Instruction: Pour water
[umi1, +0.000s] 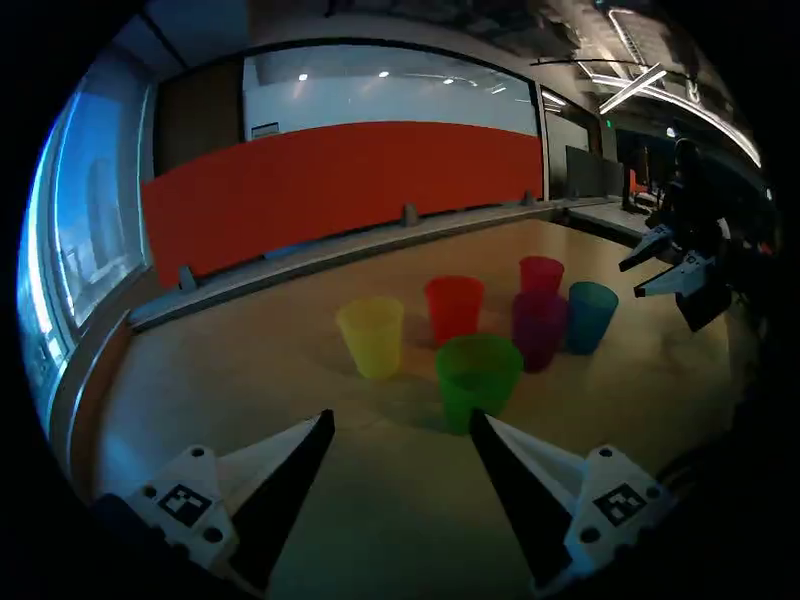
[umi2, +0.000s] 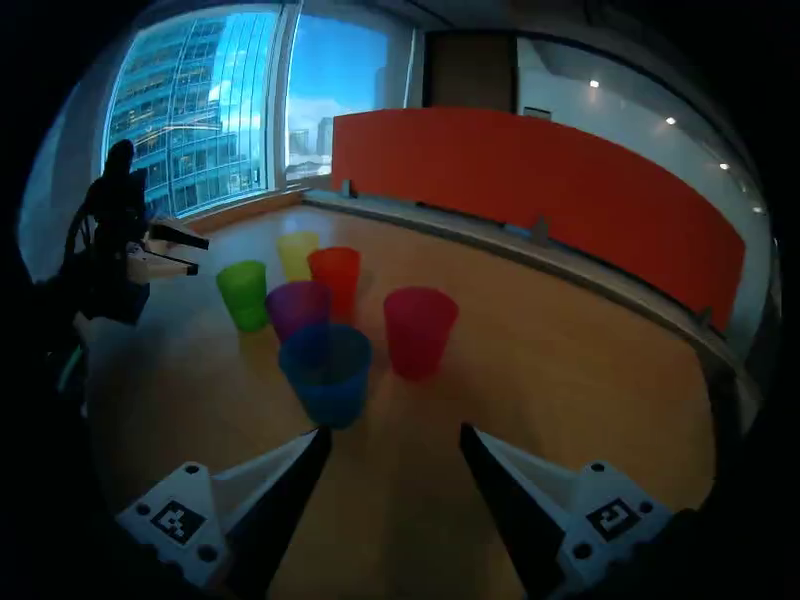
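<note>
Several plastic cups stand together on a wooden table (umi1: 300, 330). Nearest in the left gripper view is a green cup (umi1: 477, 378), with a yellow cup (umi1: 372, 335), an orange cup (umi1: 454, 306), a purple cup (umi1: 538, 328), a teal cup (umi1: 590, 315) and a pink cup (umi1: 541, 273) behind it. My left gripper (umi1: 400, 425) is open, just short of the green cup. My right gripper (umi2: 393, 440) is open too, close behind the blue cup (umi2: 326, 372), with the pink cup (umi2: 419, 330) to its right. The purple (umi2: 297, 304), orange (umi2: 335, 276), yellow (umi2: 297, 253) and green (umi2: 243, 293) cups stand beyond.
A long orange wall panel (umi1: 340, 185) runs behind the table's far edge. Tall windows (umi2: 200, 110) look out on high buildings. The other gripper (umi1: 675, 270) shows at the right of the left gripper view, and the opposite one (umi2: 170, 250) at the left of the right gripper view.
</note>
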